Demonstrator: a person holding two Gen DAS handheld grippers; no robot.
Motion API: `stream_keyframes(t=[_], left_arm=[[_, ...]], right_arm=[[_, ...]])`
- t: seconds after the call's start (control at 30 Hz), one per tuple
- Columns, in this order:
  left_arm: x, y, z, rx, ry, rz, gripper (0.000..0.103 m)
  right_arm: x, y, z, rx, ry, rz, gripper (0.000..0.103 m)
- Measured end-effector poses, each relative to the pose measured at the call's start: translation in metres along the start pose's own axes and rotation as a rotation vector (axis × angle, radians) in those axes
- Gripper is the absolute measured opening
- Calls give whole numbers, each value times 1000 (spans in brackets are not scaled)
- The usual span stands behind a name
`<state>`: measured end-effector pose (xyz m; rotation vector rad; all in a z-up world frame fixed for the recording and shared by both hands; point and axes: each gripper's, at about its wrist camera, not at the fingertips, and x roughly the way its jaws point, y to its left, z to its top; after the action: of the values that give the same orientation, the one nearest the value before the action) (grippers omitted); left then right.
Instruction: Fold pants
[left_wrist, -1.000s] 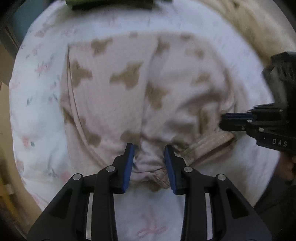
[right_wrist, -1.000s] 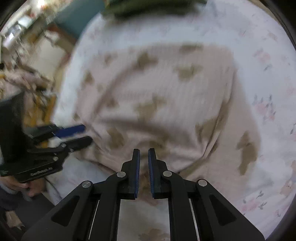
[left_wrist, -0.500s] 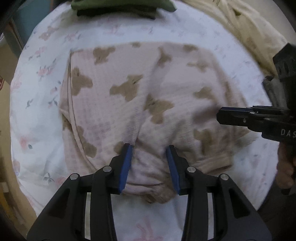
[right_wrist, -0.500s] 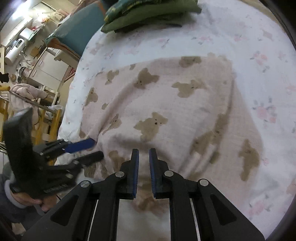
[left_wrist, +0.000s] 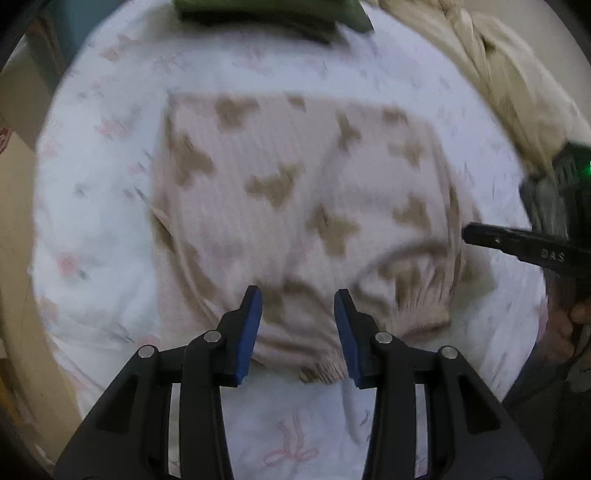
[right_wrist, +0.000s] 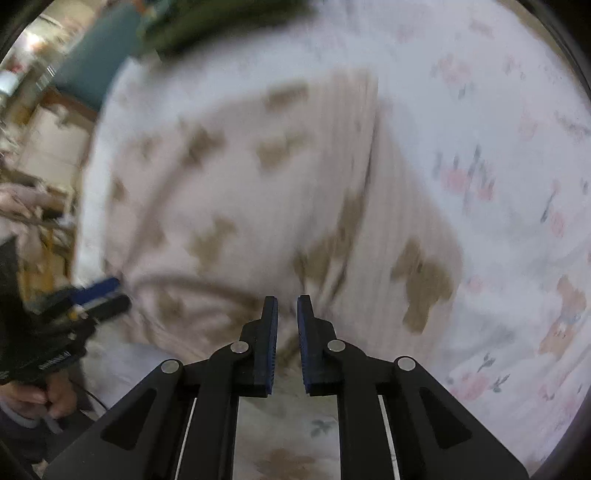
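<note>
The pale pink pants with brown bear prints (left_wrist: 295, 206) lie folded into a rough square on the floral white sheet (left_wrist: 110, 184). They also show in the right wrist view (right_wrist: 240, 206). My left gripper (left_wrist: 298, 306) is open, its blue pads just above the near edge of the pants, holding nothing. My right gripper (right_wrist: 287, 314) has its jaws a narrow gap apart with no cloth between them, at the near edge of the pants. It shows from the side in the left wrist view (left_wrist: 517, 243). The left gripper shows at the left of the right wrist view (right_wrist: 92, 295).
A folded green garment (left_wrist: 266, 14) lies at the far edge of the bed. A beige blanket (left_wrist: 517, 85) is bunched at the far right. Beyond the bed's left side stand a teal chair (right_wrist: 92, 70) and cluttered furniture (right_wrist: 33, 147).
Both grippers have let go of the pants and drawn back. The left jaws opened wider. The pants now lie flatter on the sheet.
</note>
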<state>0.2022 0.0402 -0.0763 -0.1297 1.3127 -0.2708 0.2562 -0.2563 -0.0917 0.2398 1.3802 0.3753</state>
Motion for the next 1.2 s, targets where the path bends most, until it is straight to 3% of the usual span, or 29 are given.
stream_keyframes(t=[0.2,0.3,0.33,0.43,0.57,0.73,0.9,0.97,1.0,1.03,1.1,1.13,1.2], left_arm=[[-23,34,45,-87,-120,75,55],[-18,51,69,-100,-127,133,56],[-15,55,76,-100,-130,136,56],[-6,72,90,-110,-131,160,56],[21,88,105,-154,-60,101,56],[39,81,120,-109,-64,64,52],[60,73,140,-52,-19,132,52],[65,76,141,-62,-7,106,52],[67,76,141,-59,-16,78,46],[66,76,142,-49,-23,68,28],[69,74,145,-20,-6,67,11],[70,72,147,0,3,53,7],[68,66,148,31,-5,54,5]], right_arm=[[-18,-28,28,109,-110,111,15],[-18,-43,38,180,-132,152,40],[-19,-46,43,186,-137,151,52],[-20,-58,54,156,-137,114,53],[-17,-67,73,118,-142,98,53],[5,-79,94,98,-114,83,53],[26,-84,106,76,-73,100,53],[30,-84,108,75,-72,96,53],[32,-84,109,70,-81,100,53],[33,-82,110,56,-82,108,50],[38,-78,111,23,-63,130,50],[40,-75,111,8,-55,122,49],[44,-69,113,-24,-46,111,30]])
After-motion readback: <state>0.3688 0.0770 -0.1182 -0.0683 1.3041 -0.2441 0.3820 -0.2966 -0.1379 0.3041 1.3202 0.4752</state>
